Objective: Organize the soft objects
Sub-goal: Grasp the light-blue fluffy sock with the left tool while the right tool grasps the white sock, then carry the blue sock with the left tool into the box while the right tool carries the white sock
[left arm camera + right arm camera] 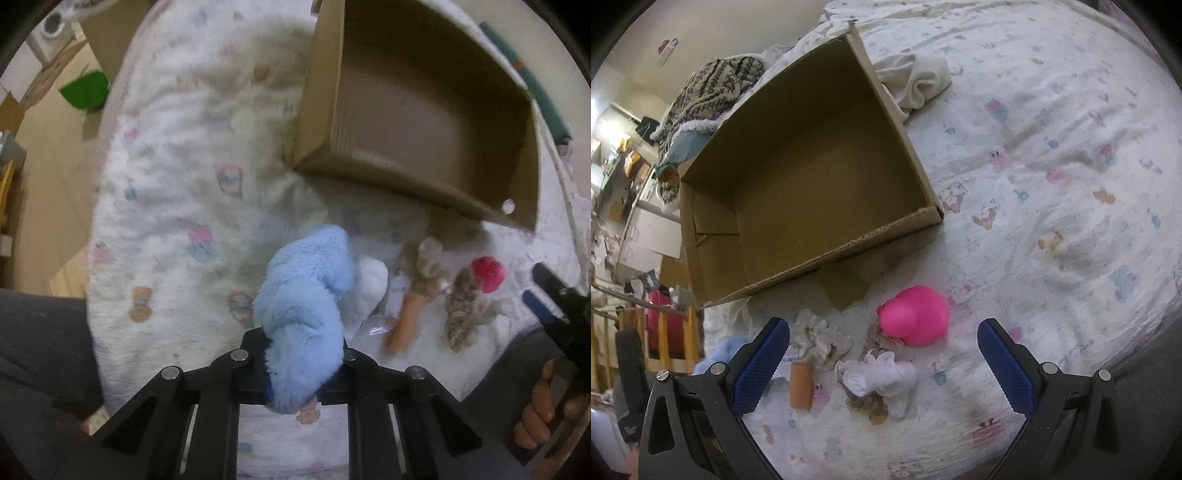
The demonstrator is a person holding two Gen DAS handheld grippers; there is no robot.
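My left gripper (301, 363) is shut on a light blue plush toy (308, 291) with a white part, held above the bed in front of an empty open cardboard box (424, 122). My right gripper (882, 363) is open and empty, hovering over a pink soft toy (916, 312), a white and beige rag doll (879, 380), a frilly cream piece (820, 338) and an orange tube (801, 384). The box (812, 177) lies just beyond them. In the left wrist view the same small toys (465, 295) lie right of the plush, and the right gripper (546, 295) shows at the edge.
The bed has a white sheet with a cartoon print (1052, 184). A crumpled cream cloth (916, 81) lies behind the box. A patterned knit blanket (713, 88) is heaped at the far left. The wooden floor (51, 155) and a green object (86, 90) lie beside the bed.
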